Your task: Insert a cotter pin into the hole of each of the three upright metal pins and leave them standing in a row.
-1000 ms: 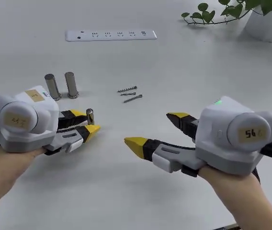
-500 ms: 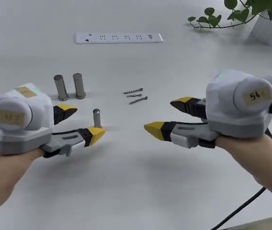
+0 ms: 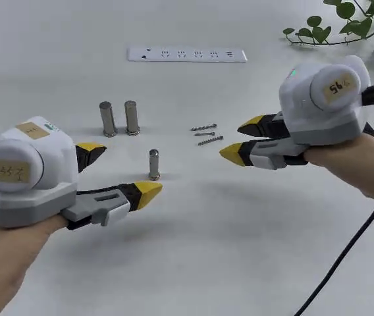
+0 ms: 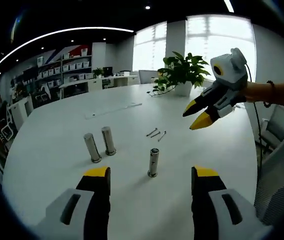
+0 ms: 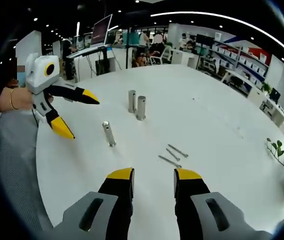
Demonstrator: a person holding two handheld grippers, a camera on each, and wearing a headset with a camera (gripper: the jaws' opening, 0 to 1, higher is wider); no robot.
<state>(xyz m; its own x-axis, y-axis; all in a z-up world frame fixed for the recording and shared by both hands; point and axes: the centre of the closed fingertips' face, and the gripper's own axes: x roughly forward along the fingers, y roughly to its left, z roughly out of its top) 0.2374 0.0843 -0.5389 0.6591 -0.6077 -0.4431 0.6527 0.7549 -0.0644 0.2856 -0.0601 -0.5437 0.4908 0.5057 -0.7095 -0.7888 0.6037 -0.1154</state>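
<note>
Left gripper (image 3: 122, 170), spread and empty, sits just beside the lone metal pin (image 3: 154, 163) standing in the middle of the desk (image 3: 240, 250). My right gripper (image 3: 240, 139), jaws apart, hovers near the three cotter pins (image 3: 205, 133). I should pinch one by its end, leaving the tip free.

Head view looks down from above, while both gripper views face inward, low over the table, sharing the lone metal pin (image 4: 153, 162).

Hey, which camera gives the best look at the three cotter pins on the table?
The head view: the cotter pins lie sharp and separate. The right gripper view shows them ahead of its jaws, less crisp; the left gripper view shows them small, beyond the lone metal pin.
</note>
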